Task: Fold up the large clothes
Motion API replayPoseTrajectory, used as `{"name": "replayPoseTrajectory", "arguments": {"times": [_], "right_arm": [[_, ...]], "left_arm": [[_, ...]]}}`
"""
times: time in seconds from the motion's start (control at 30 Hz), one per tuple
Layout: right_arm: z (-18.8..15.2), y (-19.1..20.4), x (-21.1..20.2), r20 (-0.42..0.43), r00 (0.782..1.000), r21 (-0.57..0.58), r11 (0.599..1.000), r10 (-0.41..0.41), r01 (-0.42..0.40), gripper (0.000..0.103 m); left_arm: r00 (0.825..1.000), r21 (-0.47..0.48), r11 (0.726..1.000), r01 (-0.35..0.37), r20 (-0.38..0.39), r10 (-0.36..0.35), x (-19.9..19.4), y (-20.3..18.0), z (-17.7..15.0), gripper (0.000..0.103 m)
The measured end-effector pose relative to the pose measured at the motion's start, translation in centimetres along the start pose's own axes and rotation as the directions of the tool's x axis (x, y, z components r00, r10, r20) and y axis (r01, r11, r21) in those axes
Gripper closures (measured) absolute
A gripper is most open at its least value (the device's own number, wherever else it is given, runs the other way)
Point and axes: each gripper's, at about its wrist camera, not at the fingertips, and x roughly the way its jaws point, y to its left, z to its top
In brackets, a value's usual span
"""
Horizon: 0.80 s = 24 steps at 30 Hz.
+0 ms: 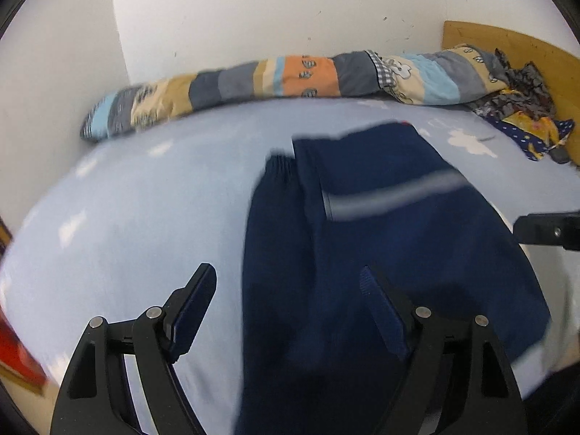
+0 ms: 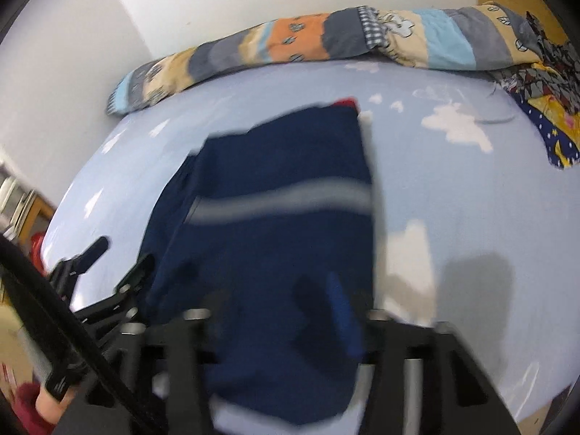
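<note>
I see a dark navy knitted sweater with a pale grey stripe across it (image 1: 380, 217) lying partly folded on the light blue bed sheet printed with white clouds (image 1: 127, 199), one sleeve doubled along its left edge and the collar end pointing towards the wall. My left gripper (image 1: 286, 290) stands released, its black jaws wide apart: the left finger hangs over bare sheet, the right finger over the sweater's near part, and I cannot see either pad pressing the cloth. My right gripper (image 2: 315, 308) is low over the near hem of the sweater; its jaws look drawn close with navy fabric bunched between them, but the view is blurred and I cannot tell whether the pads actually bite on it. In the right wrist view the left gripper shows at the sweater's left edge, with a hand and a dark red sleeve (image 2: 25, 406) behind it. Along the far side of the bed, against the white wall (image 1: 253, 11), lies a long rolled patchwork quilt in orange, grey, cream and light blue (image 1: 290, 76). A heap of patterned clothes (image 1: 525, 108) sits by the wooden headboard (image 1: 507, 43).
</note>
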Motion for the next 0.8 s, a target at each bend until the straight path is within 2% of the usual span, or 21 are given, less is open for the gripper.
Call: {"name": "replayPoseTrajectory", "arguments": {"times": [0.13,0.23,0.3,0.43,0.53,0.63,0.73,0.8], "right_arm": [[-4.8,0.4,-0.5,-0.028,0.999,0.037,0.999,-0.020,0.021,0.076],[-6.6,-0.7,1.3,-0.089,0.996,0.103,0.994,-0.010,0.019,0.076],[-6.5,-0.8,0.9,-0.071,0.997,0.106,0.994,-0.001,0.009,0.076],[-7.2,-0.8,-1.2,0.015,1.000,0.116,0.993,0.000,-0.001,0.076],[-8.9,0.0,-2.0,0.036,0.999,0.089,0.996,-0.020,0.017,0.076],[-10.1,0.1,-0.4,-0.034,0.999,0.101,0.995,-0.001,0.004,0.076],[-10.5,-0.4,2.4,-0.154,0.988,0.149,0.989,0.011,0.012,0.076],[-10.6,-0.9,2.9,-0.175,0.984,0.178,0.984,0.021,0.011,0.076]], "left_arm": [[0.998,0.049,0.999,0.018,-0.063,-0.015,0.4,-1.1,-3.6,0.021],[0.999,0.082,0.997,-0.008,-0.041,0.011,0.1,-1.8,-4.1,0.021],[1.000,0.076,0.997,-0.016,-0.021,0.018,-0.7,-1.7,-3.9,0.021],[1.000,0.026,1.000,0.012,0.025,-0.012,-3.3,-1.1,-4.0,0.021],[1.000,0.019,1.000,0.007,-0.003,-0.007,-3.5,-0.9,-4.8,0.021],[0.995,0.031,1.000,0.004,-0.095,-0.001,-1.4,-0.9,-5.3,0.021],[0.995,0.005,1.000,0.009,-0.096,-0.008,-1.1,-0.5,-5.3,0.021],[0.997,-0.002,1.000,0.010,-0.070,-0.010,-1.8,-0.4,-5.1,0.021]]}}
